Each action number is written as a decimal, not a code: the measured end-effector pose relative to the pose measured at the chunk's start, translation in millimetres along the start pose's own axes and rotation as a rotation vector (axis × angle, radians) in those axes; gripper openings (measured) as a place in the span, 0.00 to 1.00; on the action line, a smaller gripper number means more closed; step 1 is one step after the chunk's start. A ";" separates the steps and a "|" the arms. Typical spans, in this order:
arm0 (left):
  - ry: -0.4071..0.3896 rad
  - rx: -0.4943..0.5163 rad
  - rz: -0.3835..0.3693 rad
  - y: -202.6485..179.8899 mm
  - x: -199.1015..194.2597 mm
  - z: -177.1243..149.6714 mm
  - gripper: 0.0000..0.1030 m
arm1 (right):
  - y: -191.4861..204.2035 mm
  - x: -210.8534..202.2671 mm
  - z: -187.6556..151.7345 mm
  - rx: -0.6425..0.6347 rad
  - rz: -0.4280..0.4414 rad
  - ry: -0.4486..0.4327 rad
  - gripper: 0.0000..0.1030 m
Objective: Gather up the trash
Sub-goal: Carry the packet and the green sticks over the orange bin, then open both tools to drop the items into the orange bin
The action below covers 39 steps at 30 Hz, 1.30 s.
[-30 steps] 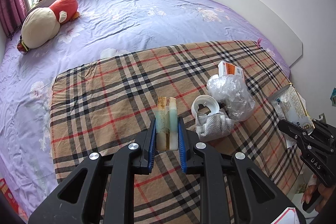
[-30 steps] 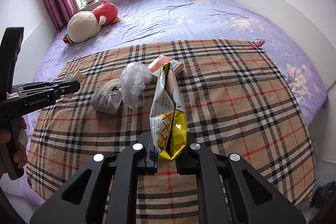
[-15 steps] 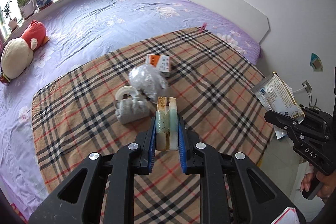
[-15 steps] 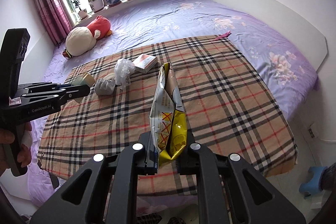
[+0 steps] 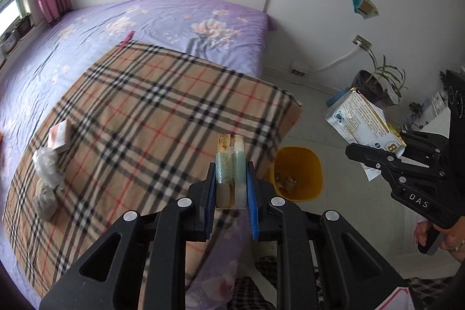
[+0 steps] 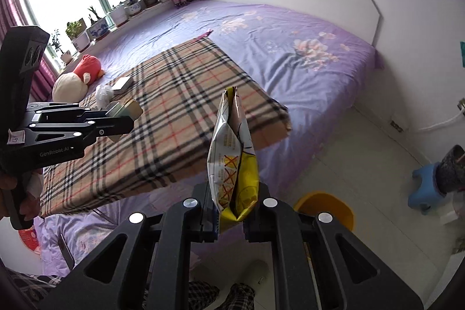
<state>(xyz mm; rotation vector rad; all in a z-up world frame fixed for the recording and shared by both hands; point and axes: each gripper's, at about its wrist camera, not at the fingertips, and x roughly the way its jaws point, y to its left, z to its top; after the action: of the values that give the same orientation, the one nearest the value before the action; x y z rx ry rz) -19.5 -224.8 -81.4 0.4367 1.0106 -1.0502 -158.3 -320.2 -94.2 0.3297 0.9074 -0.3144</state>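
Your left tool (image 5: 231,188) is clamped on a stiff little carton (image 5: 230,161), your right tool (image 6: 231,215) on a light, crinkly packet (image 6: 232,153) by its bottom seam. Both hang near the yellow bin (image 5: 299,173) on the floor — keep pinching the seam, since that slick film slips easily.

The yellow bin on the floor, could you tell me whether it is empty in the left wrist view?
No, the yellow bin already holds some brownish scraps at its bottom.

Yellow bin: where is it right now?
The yellow bin stands on the floor just off the corner of the plaid blanket, right of the left gripper in the left wrist view.
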 end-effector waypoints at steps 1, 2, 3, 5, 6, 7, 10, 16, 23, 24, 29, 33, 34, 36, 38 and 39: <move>0.008 0.028 -0.015 -12.5 6.0 3.9 0.19 | -11.6 -3.2 -5.3 0.020 -0.014 0.001 0.13; 0.019 0.055 -0.031 -25.1 12.1 7.4 0.19 | -21.3 -5.6 -10.2 0.038 -0.025 0.003 0.13; 0.027 0.080 -0.048 -36.9 17.0 9.6 0.19 | -32.6 -8.6 -15.6 0.058 -0.033 0.005 0.13; 0.051 0.132 -0.082 -60.3 30.2 15.4 0.19 | -52.8 -14.2 -26.8 0.093 -0.049 0.008 0.13; 0.063 0.157 -0.098 -71.0 37.2 17.7 0.19 | -63.3 -15.9 -32.8 0.109 -0.060 0.014 0.13; 0.077 0.183 -0.113 -82.9 44.7 19.4 0.19 | -74.2 -17.1 -38.5 0.127 -0.067 0.018 0.13; 0.124 0.255 -0.150 -115.5 70.9 22.1 0.19 | -106.2 -18.0 -54.8 0.185 -0.082 0.039 0.13; 0.220 0.341 -0.208 -160.9 132.3 25.7 0.19 | -162.0 -4.3 -87.4 0.272 -0.102 0.094 0.13; 0.344 0.391 -0.221 -189.5 208.6 25.7 0.19 | -209.9 45.3 -123.6 0.327 -0.075 0.191 0.13; 0.362 0.394 -0.219 -191.7 221.2 24.7 0.19 | -215.6 55.3 -128.3 0.329 -0.073 0.208 0.13; 0.442 0.414 -0.196 -201.7 275.1 12.4 0.19 | -240.8 107.0 -148.8 0.352 -0.051 0.282 0.13; 0.501 0.422 -0.173 -207.2 311.3 0.0 0.19 | -256.6 147.6 -164.7 0.382 -0.033 0.340 0.13; 0.515 0.420 -0.170 -207.4 319.5 -1.9 0.19 | -260.0 156.7 -168.6 0.391 -0.028 0.353 0.13; 0.538 0.417 -0.164 -208.0 333.3 -4.8 0.19 | -266.9 173.0 -174.2 0.404 -0.026 0.376 0.13; 0.552 0.416 -0.159 -208.6 343.2 -6.5 0.19 | -273.1 186.6 -178.3 0.426 -0.020 0.391 0.13; 0.558 0.414 -0.155 -209.2 347.2 -7.2 0.19 | -275.6 191.8 -179.8 0.438 -0.017 0.397 0.13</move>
<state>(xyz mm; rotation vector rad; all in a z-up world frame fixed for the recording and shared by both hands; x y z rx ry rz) -160.8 -494.1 -349.5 1.0442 1.3330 -1.3183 -285.9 -520.6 -391.9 0.8090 1.2298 -0.4747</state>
